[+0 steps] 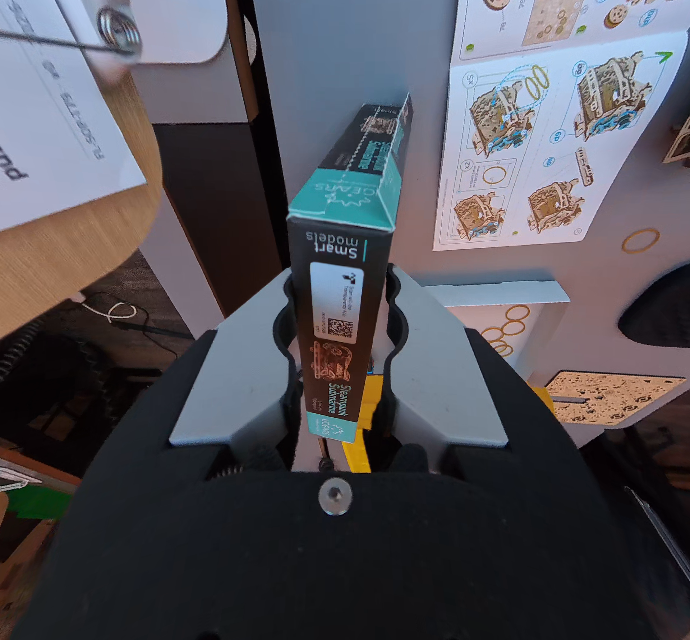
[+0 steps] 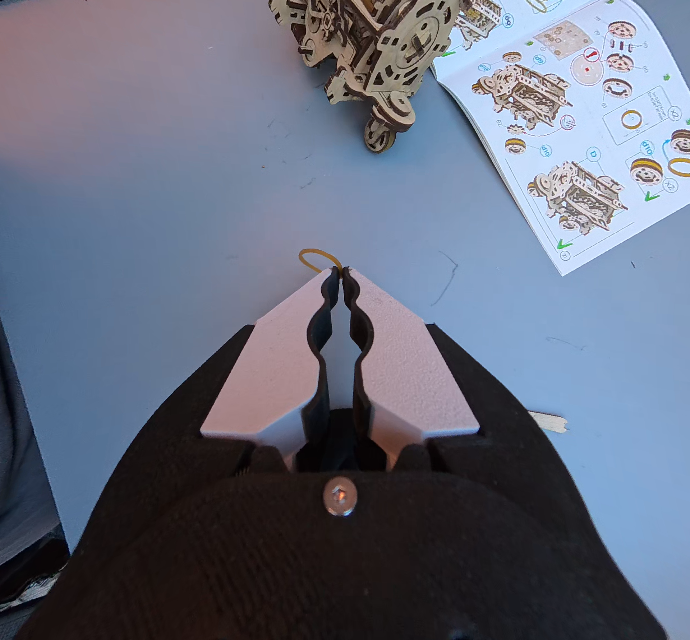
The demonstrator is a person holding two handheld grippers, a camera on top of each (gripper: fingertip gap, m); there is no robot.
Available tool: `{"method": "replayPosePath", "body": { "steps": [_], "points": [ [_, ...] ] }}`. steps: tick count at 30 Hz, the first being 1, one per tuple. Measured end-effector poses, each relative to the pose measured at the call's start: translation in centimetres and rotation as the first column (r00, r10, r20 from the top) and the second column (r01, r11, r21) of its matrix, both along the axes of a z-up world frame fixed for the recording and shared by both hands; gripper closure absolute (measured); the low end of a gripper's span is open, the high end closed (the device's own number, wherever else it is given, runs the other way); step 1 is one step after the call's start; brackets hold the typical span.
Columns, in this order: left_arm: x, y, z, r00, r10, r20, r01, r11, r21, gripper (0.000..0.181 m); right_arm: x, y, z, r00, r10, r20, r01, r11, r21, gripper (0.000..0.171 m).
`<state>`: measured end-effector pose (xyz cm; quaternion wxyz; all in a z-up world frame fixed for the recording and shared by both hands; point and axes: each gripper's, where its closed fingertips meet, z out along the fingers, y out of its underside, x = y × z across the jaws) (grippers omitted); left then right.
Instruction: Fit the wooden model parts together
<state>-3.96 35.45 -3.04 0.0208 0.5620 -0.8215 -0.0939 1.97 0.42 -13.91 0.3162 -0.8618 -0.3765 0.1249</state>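
The right gripper (image 2: 341,272) pinches a yellow rubber band (image 2: 317,258) by one thin strand at its very fingertips, well short of the part-built wooden model (image 2: 367,36) standing beside the open instruction booklet (image 2: 582,129) on the grey table (image 2: 149,174); with so little caught, the band could slip free or snap back once stretched over the model. The left gripper (image 1: 338,323) is clamped on the narrow kit box (image 1: 338,286), so nothing steadies the model, which may tip or roll on its small wheel (image 2: 379,135)
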Motion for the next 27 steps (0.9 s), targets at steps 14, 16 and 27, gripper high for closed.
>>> {"method": "replayPosePath", "body": {
  "steps": [14, 16, 27],
  "points": [
    [0.5, 0.3, -0.4, 0.996, 0.023, 0.089, -0.024, 1.0, 0.009, 0.141, -0.1, 0.2, -0.1, 1.0, -0.004, 0.009, 0.004, 1.0, 0.002, 0.171],
    [1.1, 0.1, -0.4, 0.996, 0.027, 0.079, -0.027, 1.0, 0.004, 0.141, -0.1, 0.2, -0.1, 1.0, -0.007, 0.01, 0.007, 1.0, 0.003, 0.171],
    [2.8, 0.5, -0.4, 0.994, 0.068, 0.085, -0.068, 0.998, 0.007, 0.14, 0.2, 0.1, 0.1, 1.0, -0.012, 0.005, 0.012, 1.0, 0.012, 0.171]
  ]
}}
